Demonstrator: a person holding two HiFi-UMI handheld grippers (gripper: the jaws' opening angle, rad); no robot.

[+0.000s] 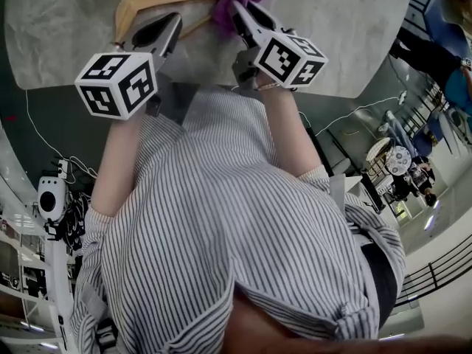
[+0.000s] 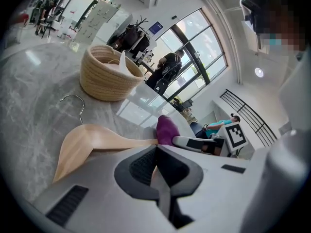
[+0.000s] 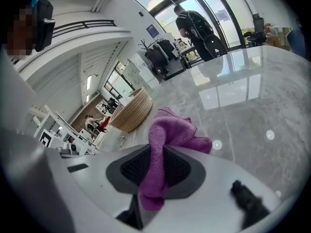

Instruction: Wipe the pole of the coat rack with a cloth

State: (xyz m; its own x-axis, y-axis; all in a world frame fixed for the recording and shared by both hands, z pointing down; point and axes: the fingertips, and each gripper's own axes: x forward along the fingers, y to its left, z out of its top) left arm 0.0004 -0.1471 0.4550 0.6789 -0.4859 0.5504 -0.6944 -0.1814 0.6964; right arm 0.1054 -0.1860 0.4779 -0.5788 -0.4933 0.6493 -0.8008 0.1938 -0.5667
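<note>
Right claw (image 3: 156, 154) clamps a purple terry cloth (image 3: 171, 129); left claw (image 2: 156, 153) pinches the pale wooden hanger (image 2: 92, 141) lying on the grey marble bench (image 2: 29, 96).

The hanger (image 2: 92, 142) lies on the table (image 2: 29, 96) ahead-left of the L gripper (image 2: 156, 152), one arm running in btw its jaws (a basket (image 2: 109, 74) stands beyond). The cloth (image 3: 167, 135) sits btw the R gripper (image 3: 155, 154) jaws, just right of the L gripper.

Short-sleeved shirt (image 1: 236, 227) in fine grey-and-white stripes (dark trousers (image 1: 381, 271) at the waist)
</note>
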